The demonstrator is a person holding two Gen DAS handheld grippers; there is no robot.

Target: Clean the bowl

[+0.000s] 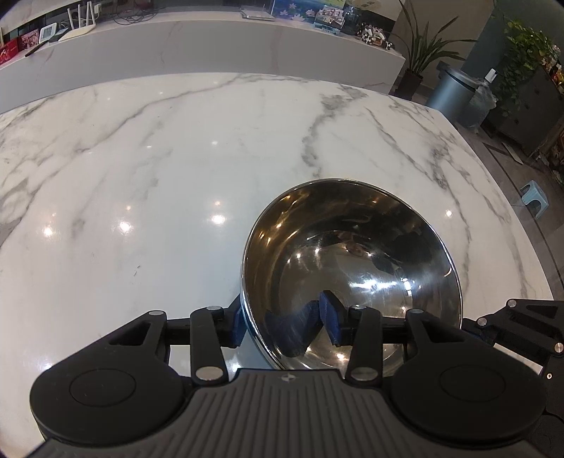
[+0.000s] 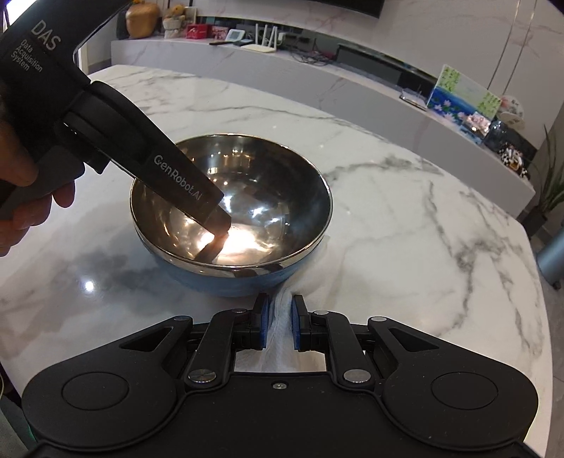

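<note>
**Bowl on the marble table, a gripper on each side**

At left we see a hand (image 2: 21,197) holding the left gripper (image 1: 282,322), jaws apart astride the steel bowl's (image 2: 282,183) near rim. Right of it, our right gripper (image 2: 280,326) pinches a white cloth (image 2: 282,338) on the table (image 2: 423,246).

right gripper (image 2: 279,326) clamping white cloth (image 2: 282,338), steel bowl (image 2: 282,197) on marble table (image 2: 405,218), left gripper (image 2: 216,243) inside bowl

Prob. a home living rm: marble table (image 1: 176,158), router (image 2: 264,38), houseplants (image 1: 423,45), soft toys (image 2: 172,21).
</note>
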